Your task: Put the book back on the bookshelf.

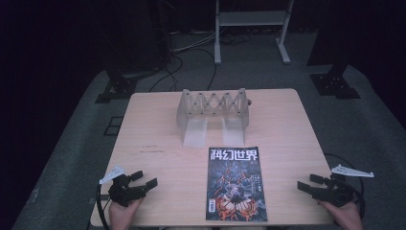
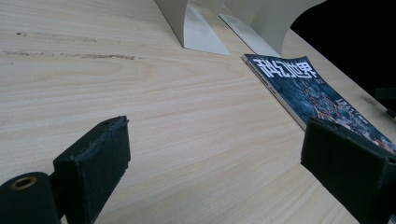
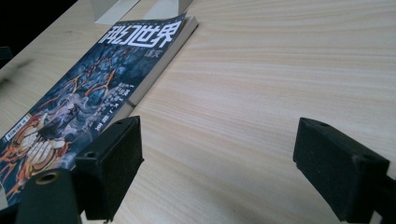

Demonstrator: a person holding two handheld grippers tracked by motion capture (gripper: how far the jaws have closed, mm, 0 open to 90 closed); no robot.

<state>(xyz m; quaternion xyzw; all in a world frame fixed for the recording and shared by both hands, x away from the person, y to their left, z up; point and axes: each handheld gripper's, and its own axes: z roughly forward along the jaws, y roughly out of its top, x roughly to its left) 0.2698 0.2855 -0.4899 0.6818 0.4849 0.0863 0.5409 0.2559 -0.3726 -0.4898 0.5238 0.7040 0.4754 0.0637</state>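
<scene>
A magazine [image 1: 236,184] with a dark blue cover and white characters lies flat near the table's front edge, at the middle. It also shows in the left gripper view as the magazine [image 2: 303,86] and in the right gripper view as the magazine [image 3: 93,88]. My left gripper [image 1: 146,179] rests low over the wood to the left of it, open, jaws pointing right, nothing between them. My right gripper [image 1: 309,181] sits to the magazine's right, open and empty, jaws pointing left toward it. Both grippers, left gripper [image 2: 215,158] and right gripper [image 3: 217,163], frame bare wood.
A pale expandable rack [image 1: 213,112] with two flat feet stands at the back middle of the wooden table [image 1: 153,124]. Beyond the table are dark stands, floor cables and a white frame [image 1: 251,28]. A hand holds each gripper at the table's front edge.
</scene>
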